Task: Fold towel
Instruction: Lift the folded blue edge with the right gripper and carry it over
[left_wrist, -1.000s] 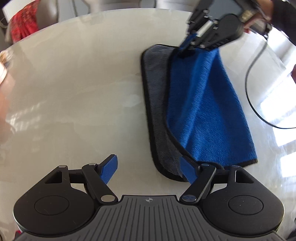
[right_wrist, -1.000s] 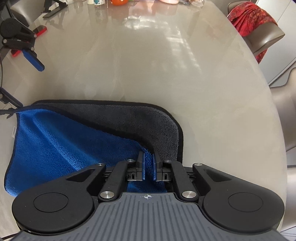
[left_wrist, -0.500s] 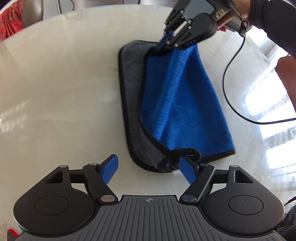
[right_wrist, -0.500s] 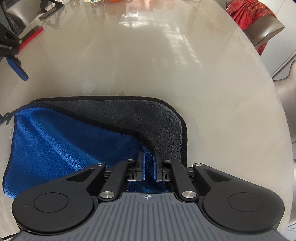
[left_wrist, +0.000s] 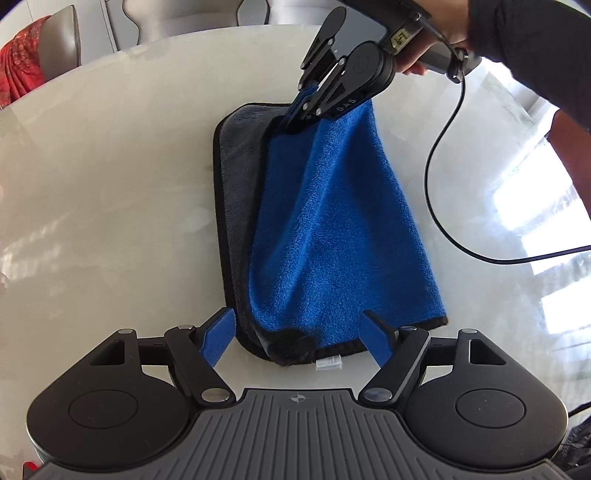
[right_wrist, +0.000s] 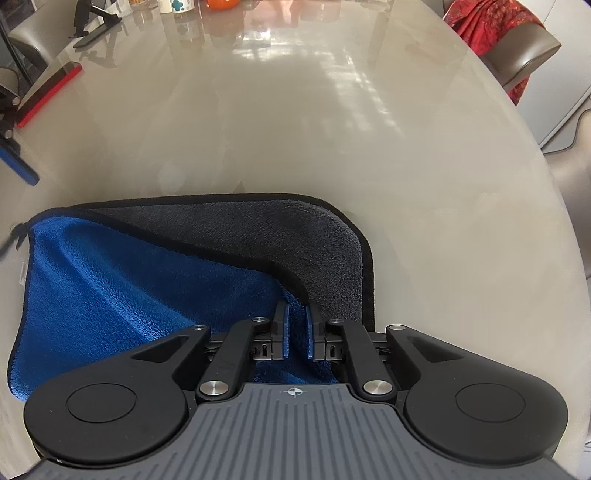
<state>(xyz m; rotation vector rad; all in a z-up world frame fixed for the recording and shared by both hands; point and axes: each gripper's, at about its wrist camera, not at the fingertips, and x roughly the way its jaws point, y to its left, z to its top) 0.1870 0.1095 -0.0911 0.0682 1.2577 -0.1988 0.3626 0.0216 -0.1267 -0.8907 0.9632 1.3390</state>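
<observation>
A towel, blue (left_wrist: 332, 221) on one side and dark grey (left_wrist: 236, 192) on the other with a black hem, lies partly folded on the pale glossy table (left_wrist: 110, 184). My right gripper (right_wrist: 295, 325) is shut on the towel's far corner and holds the blue flap (right_wrist: 110, 288) raised over the grey layer (right_wrist: 295, 236); it also shows in the left wrist view (left_wrist: 295, 118). My left gripper (left_wrist: 299, 332) is open, its blue fingertips (left_wrist: 221, 332) on either side of the towel's near corner, not holding it.
A black cable (left_wrist: 443, 184) runs from the right gripper across the table's right side. A chair with red cloth (right_wrist: 495, 33) stands beyond the table edge. A red-edged flat object (right_wrist: 48, 92) and small items (right_wrist: 184, 5) sit at the far end.
My left gripper has moved right, so the towel's near corner now lies between its open fingers. My right gripper stays shut on the far corner, holding the blue flap up.
</observation>
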